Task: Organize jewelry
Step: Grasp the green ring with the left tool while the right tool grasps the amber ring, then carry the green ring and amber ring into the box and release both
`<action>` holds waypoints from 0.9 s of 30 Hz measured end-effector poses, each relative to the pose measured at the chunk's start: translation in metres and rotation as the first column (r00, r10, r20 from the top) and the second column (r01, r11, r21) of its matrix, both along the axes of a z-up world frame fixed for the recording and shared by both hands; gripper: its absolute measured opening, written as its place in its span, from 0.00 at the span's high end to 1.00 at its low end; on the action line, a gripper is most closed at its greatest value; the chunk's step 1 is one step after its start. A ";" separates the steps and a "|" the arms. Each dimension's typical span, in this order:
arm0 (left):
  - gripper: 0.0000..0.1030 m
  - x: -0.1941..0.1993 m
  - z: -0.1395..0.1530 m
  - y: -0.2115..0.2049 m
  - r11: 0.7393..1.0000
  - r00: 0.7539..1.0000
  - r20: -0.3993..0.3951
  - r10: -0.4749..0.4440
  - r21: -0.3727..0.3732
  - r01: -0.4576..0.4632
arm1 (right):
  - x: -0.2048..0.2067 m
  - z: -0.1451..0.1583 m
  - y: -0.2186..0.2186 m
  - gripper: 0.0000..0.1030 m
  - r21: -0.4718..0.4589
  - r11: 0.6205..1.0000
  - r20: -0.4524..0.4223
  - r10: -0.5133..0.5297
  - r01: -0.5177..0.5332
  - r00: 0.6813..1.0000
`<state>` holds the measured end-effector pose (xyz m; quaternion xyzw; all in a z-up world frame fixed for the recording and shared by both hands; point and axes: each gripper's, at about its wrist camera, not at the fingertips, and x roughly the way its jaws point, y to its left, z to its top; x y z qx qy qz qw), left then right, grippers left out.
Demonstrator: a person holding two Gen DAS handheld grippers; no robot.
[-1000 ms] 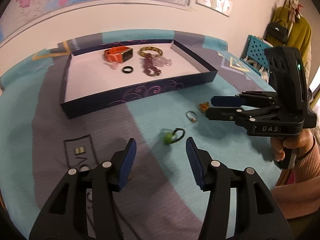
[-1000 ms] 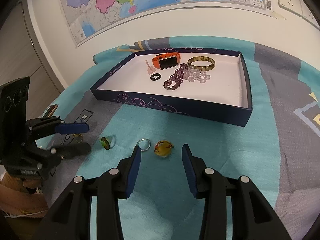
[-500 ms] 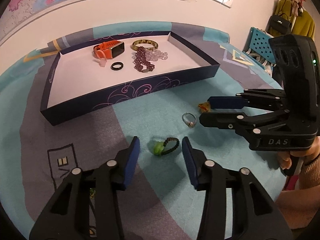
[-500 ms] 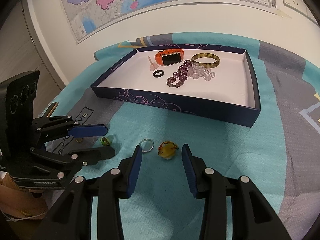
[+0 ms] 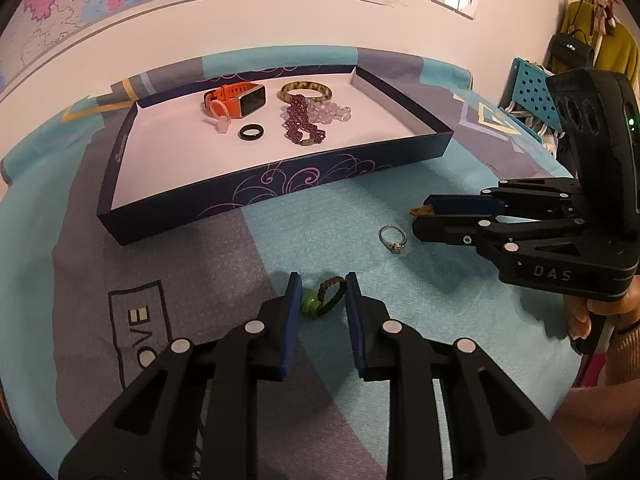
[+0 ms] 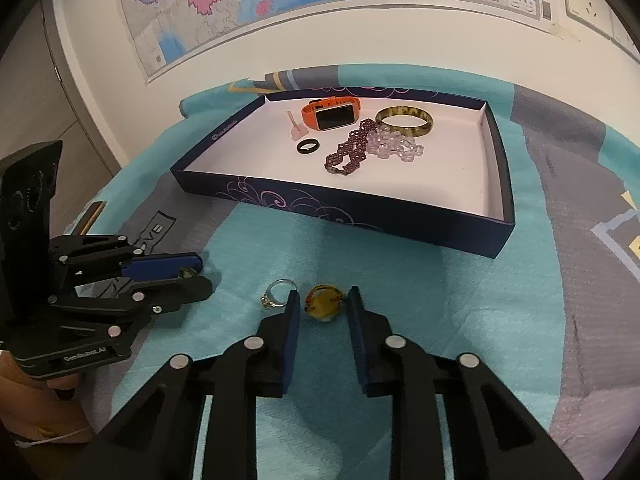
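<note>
Left gripper (image 5: 320,292) now astride green ring (image 5: 309,304)

A navy tray (image 5: 256,196) with lilac swirls and a white inside holds an orange watch (image 5: 236,98), black ring (image 5: 251,132), purple beads (image 5: 302,126), clear beads (image 5: 332,112) and a mottled olive bangle (image 5: 306,91). The cloth (image 5: 360,208) is teal and grey. An amber ring (image 6: 325,305), perhaps orange-wrapped.

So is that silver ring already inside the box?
No, the silver ring lies on the blanket, outside the box.
</note>
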<state>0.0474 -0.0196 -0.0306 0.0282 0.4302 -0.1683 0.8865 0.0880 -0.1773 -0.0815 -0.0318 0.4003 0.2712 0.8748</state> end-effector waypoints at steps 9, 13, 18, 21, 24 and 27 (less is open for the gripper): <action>0.79 -0.002 0.002 0.003 1.000 1.000 -0.004 0.006 -0.030 -0.006 | -0.001 0.001 -0.001 0.83 -0.005 1.000 0.014 -0.010 0.011 1.000; 0.79 -0.003 0.004 0.003 0.999 1.000 0.000 0.006 -0.036 -0.006 | -0.002 0.002 -0.004 0.83 0.010 1.000 0.016 -0.017 0.017 1.000; 0.79 -0.003 0.005 0.003 0.999 1.000 0.007 0.007 -0.034 -0.007 | -0.004 0.004 -0.007 0.83 0.026 1.000 0.016 -0.016 0.015 1.000; 0.79 -0.004 0.006 0.003 0.999 1.000 0.008 0.008 -0.034 -0.007 | -0.005 0.004 -0.008 0.83 0.034 0.999 0.016 -0.015 0.014 1.000; 0.79 -0.004 0.007 0.002 0.999 1.000 0.010 0.009 -0.033 -0.008 | -0.006 0.005 -0.009 0.83 0.043 0.999 0.014 -0.014 0.013 1.000; 0.79 -0.004 0.008 0.003 0.999 1.000 0.011 0.008 -0.036 -0.007 | -0.007 0.006 -0.009 0.83 0.048 0.999 0.015 -0.014 0.013 1.000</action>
